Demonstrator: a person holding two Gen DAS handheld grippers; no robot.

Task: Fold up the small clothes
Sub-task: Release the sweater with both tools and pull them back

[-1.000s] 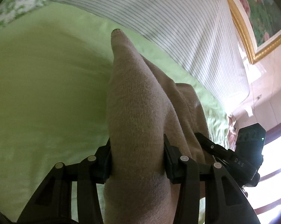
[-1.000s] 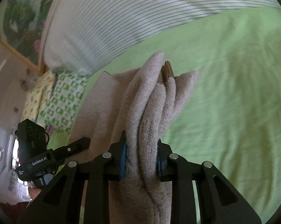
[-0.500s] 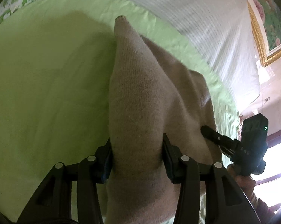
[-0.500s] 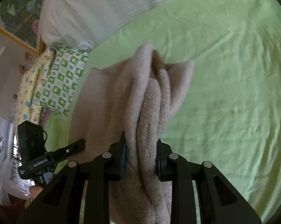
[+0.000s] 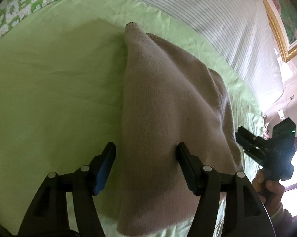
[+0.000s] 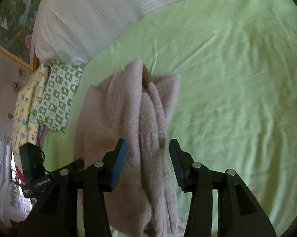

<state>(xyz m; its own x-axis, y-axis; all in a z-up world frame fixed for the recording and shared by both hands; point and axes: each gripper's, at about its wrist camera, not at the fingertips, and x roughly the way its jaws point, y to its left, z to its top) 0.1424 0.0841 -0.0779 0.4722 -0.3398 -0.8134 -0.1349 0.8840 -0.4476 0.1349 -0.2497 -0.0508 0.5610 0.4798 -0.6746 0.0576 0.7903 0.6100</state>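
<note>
A beige knitted garment lies in a folded heap on the green bedsheet. My left gripper straddles one end of it; its jaws are opening, the left pad stands clear of the knit and the right pad just touches it. In the right wrist view the same garment shows bunched folds. My right gripper sits over that end with its jaws opening, and gaps show between both pads and the cloth. The right gripper also appears at the edge of the left wrist view, held by a hand.
A white striped pillow lies along the far side of the bed. Green-checked cloth and yellow printed cloth sit at the bed's end. A gold-framed picture hangs on the wall behind.
Both grippers were shut on the beige garment and have spread their jaws. The garment has sunk onto the sheet and both hands came lower.
</note>
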